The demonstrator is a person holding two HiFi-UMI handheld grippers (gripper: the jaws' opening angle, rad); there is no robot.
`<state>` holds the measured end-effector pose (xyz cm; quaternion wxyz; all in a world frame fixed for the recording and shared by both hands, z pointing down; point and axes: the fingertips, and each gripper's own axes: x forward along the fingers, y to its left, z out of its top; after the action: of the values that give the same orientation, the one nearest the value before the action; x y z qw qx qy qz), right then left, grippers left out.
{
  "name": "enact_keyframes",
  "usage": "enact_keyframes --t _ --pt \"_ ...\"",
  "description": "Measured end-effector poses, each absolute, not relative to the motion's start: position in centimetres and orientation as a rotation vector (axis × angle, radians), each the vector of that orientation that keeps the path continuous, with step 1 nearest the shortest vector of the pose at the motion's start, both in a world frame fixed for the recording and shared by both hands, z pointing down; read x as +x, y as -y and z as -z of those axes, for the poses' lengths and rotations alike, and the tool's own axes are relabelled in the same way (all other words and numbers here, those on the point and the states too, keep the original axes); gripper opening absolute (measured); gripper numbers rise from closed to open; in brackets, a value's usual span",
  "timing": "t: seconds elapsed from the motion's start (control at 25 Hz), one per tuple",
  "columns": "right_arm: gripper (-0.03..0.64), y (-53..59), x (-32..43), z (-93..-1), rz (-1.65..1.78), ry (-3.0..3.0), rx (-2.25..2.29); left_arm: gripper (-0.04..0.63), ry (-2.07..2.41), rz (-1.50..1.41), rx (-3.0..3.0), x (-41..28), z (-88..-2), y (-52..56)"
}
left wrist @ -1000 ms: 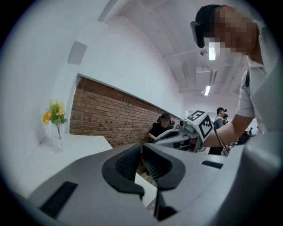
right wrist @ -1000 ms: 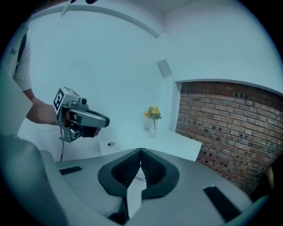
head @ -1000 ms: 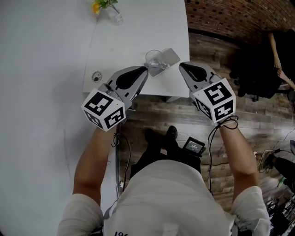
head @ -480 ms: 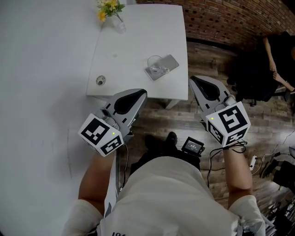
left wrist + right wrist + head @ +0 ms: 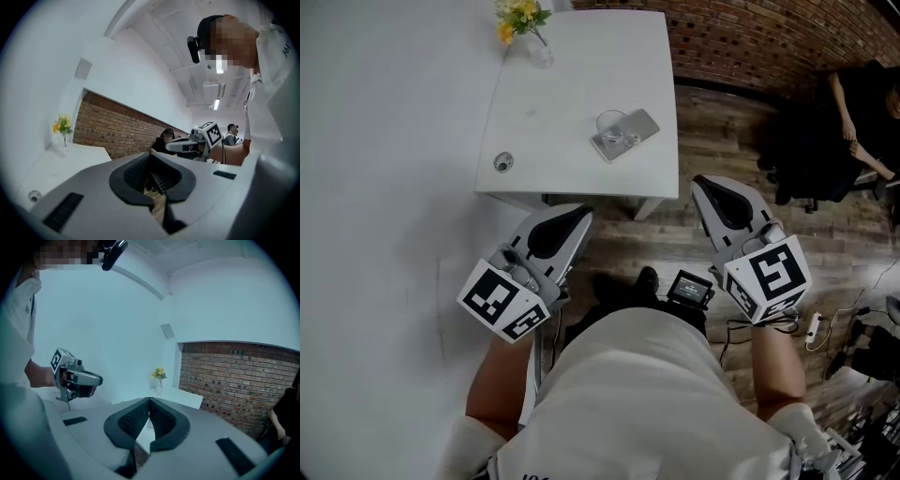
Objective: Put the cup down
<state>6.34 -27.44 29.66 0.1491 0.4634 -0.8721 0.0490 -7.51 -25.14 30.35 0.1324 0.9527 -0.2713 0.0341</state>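
Note:
A clear glass cup stands upright on a grey pad on the white table, near its front right corner. Nothing touches it. My left gripper hangs shut and empty just off the table's front edge, below and left of the cup. My right gripper is shut and empty over the wooden floor, to the right of the table's corner. In the left gripper view the jaws meet with nothing between them; the same holds in the right gripper view. The cup is out of sight in both gripper views.
A small vase of yellow flowers stands at the table's far edge, and a round cable hole sits near its front left. A small device is at my waist. A person in black sits to the right by the brick wall.
Both grippers have drawn back from the cup, off the table toward my body. The cup stays standing alone on the grey pad.

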Motion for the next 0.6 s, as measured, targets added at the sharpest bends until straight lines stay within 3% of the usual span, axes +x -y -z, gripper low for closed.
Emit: enact_keyframes --t 0.6 --pt "0.012 24.3 7.2 -31.5 -0.237 2.482 1.428 0.012 0.796 -0.066 2.687 -9.2 -32.4 22.4"
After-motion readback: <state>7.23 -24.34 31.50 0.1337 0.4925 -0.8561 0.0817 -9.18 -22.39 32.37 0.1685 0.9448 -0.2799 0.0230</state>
